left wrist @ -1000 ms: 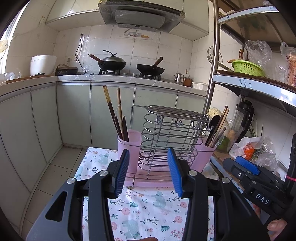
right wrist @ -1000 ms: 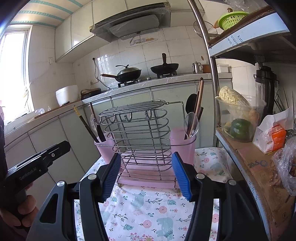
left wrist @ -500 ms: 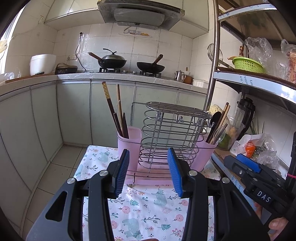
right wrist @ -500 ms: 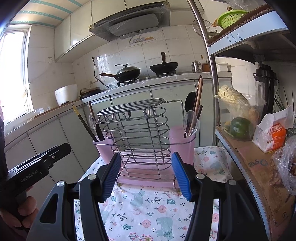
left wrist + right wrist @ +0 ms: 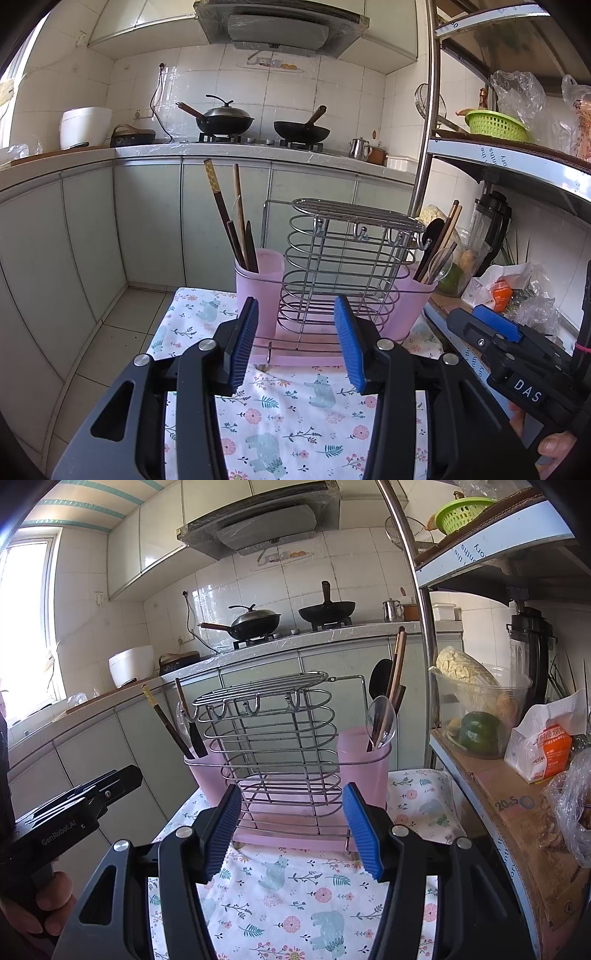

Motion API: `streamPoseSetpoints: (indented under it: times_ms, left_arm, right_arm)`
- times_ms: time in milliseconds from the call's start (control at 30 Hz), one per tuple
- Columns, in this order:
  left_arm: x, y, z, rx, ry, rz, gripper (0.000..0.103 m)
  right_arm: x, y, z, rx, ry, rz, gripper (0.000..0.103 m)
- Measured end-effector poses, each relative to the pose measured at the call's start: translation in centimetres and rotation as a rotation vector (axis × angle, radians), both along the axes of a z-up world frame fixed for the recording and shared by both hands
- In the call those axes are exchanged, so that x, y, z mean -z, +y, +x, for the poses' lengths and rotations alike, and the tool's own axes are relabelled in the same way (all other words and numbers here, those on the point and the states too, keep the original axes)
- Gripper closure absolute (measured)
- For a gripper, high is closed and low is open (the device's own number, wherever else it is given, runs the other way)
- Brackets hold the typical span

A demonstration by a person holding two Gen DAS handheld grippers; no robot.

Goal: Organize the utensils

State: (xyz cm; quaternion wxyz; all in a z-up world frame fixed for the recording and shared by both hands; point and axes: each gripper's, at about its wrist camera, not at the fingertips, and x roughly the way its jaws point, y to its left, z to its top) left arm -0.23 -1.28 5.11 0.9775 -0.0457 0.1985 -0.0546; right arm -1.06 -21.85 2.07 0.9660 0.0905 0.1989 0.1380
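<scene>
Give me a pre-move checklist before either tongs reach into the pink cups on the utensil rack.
1. Left tongs open and empty: ok.
2. Right tongs open and empty: ok.
3. Utensil rack upright on the floral cloth: ok.
4. Left pink cup holds chopsticks, handles up and reachable: ok.
5. Right pink cup holds a clear spoon among crowded handles; single pick: cannot tell.
6. Tongs apart from each other: ok.

Both tools are black plastic. The left gripper (image 5: 298, 341) and right gripper (image 5: 291, 829) carry ribbed blue pads (image 5: 243, 345), silver screws (image 5: 207, 345), and white "DAS" and "GenRobot.AI" lettering.
</scene>
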Motion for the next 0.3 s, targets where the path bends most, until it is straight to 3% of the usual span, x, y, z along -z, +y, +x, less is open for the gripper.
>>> streamPoseSetpoints:
  times_ms: [300]
  left_arm:
    - [0.61, 0.12, 0.78, -0.014, 0.047, 0.021, 0.06]
  right_arm:
    - [0.3, 0.08, 0.5, 0.002, 0.017, -0.011, 0.046]
